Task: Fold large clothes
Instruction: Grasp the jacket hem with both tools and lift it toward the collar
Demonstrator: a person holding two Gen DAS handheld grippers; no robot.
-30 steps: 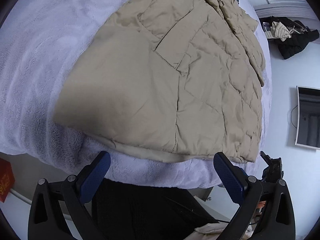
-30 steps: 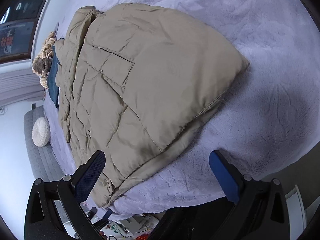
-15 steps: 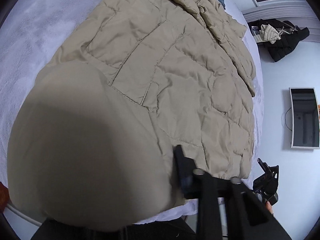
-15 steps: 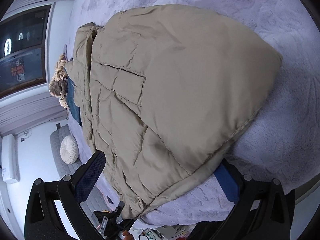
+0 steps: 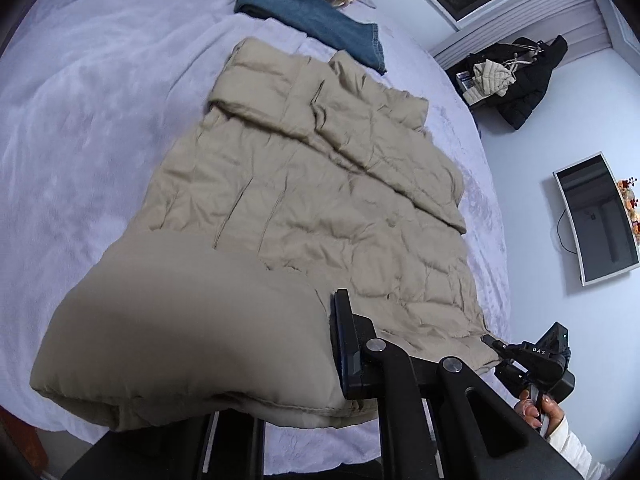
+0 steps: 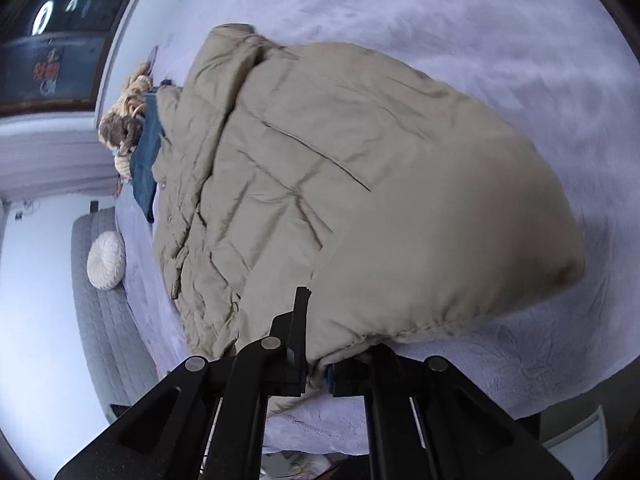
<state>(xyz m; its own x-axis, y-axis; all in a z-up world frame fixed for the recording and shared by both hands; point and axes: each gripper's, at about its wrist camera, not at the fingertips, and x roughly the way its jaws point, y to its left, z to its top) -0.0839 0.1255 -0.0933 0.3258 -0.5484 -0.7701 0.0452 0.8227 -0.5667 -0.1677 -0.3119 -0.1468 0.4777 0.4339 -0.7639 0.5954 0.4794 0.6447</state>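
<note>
1. One beige quilted jacket (image 5: 304, 208) lay spread on the lilac bed cover (image 5: 80, 128).
2. Left gripper (image 5: 340, 344): jaws, having just closed, pinched the jacket's near hem.
3. Right gripper (image 6: 316, 364), lettered "DAS": jaws likewise just clamped on that hem.
4. One folded pair of jeans (image 5: 312, 16) lay beyond the jacket.

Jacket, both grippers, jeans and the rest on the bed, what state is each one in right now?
Jacket: spread on the bed, near hem bunched and lifted.
Left gripper: just closed, shut on the jacket hem.
Right gripper: just closed, shut on the jacket hem.
Jeans: folded, lying beyond the jacket.
Blanket: spread over the bed.
</note>
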